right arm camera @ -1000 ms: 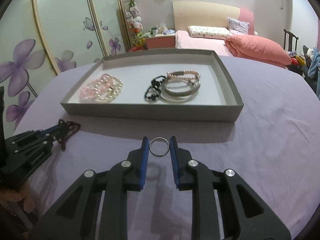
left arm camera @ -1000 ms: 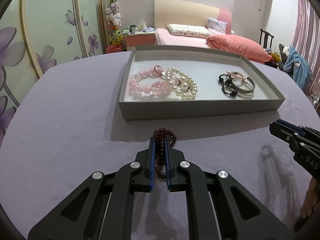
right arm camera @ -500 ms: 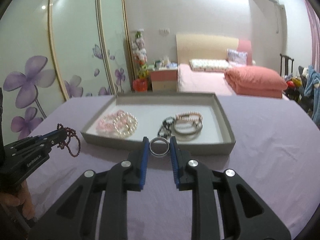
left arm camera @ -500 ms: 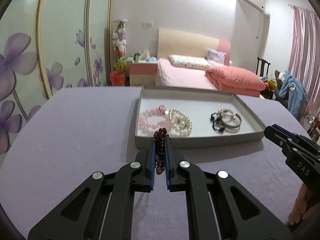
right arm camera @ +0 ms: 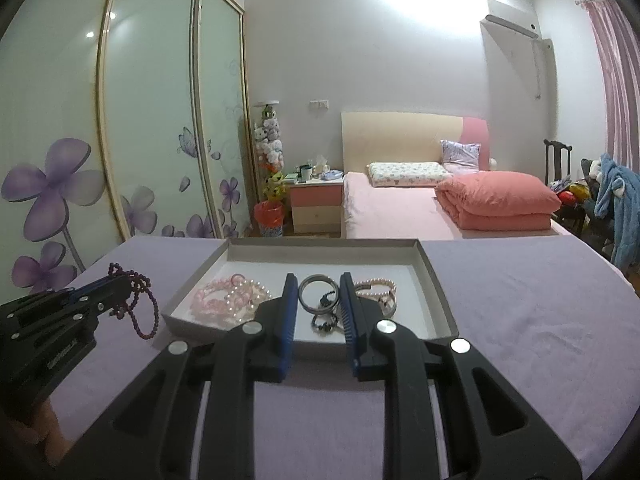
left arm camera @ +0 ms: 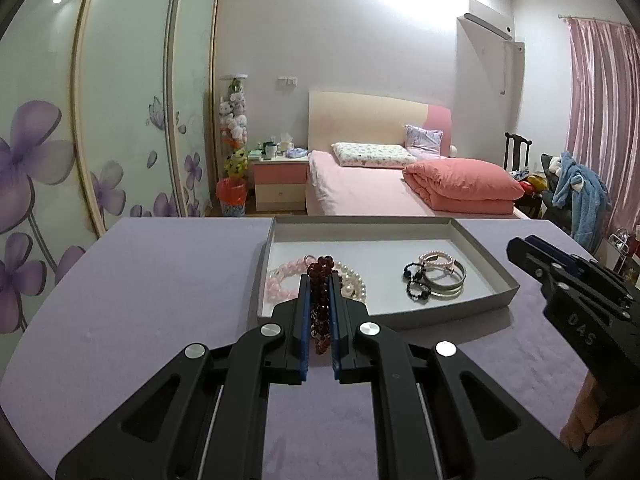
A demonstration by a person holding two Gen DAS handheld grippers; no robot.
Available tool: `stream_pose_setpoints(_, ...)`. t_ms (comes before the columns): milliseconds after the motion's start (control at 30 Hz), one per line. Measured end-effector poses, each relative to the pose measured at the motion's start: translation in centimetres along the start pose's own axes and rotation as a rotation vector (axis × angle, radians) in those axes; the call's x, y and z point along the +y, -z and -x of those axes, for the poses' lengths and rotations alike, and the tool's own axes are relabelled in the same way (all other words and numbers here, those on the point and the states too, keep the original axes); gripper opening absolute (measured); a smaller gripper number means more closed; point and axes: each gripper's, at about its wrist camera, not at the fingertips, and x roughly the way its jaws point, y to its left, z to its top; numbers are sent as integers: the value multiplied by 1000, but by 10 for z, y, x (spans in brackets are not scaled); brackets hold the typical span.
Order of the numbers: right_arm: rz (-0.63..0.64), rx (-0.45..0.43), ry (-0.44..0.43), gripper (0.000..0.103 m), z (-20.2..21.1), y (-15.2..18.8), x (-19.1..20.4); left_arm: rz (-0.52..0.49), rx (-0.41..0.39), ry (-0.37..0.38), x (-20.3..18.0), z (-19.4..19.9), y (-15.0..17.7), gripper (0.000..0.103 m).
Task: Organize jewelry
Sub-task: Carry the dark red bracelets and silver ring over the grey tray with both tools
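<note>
My left gripper [left arm camera: 319, 280] is shut on a dark red bead bracelet [left arm camera: 320, 300] and holds it in the air before the front left of the grey tray [left arm camera: 492, 258]; it also shows in the right wrist view [right arm camera: 138, 304], where the beads hang in loops. My right gripper [right arm camera: 319, 286] is shut on a silver bangle [right arm camera: 318, 294], lifted above the tray's front wall [right arm camera: 438, 292]. In the tray lie pink and pearl bracelets [left arm camera: 356, 280] at left, and black bead and silver bangles [left arm camera: 438, 278] at right.
The tray stands on a table with a purple cloth [left arm camera: 160, 280]. Beyond the table are a bed [left arm camera: 380, 188], a nightstand [left arm camera: 280, 182], sliding wardrobe doors [left arm camera: 120, 120] at left and a chair with clothes [left arm camera: 576, 196] at right.
Both grippers have risen from the tabletop with their pieces and now point more level, with the room in view above the tray. Both stay shut.
</note>
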Motion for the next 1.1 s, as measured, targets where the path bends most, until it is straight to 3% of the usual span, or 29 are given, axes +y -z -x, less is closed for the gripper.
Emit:
stream_pose_setpoints(433,-19,-10,29,22,-27,-9,-6,-34,-46,-17,-8,-9,-7,9)
stream_pose_setpoints(1100,-24,15,54,22,-65,-5,-6,-35,3,-15,-8,-40,-10,9)
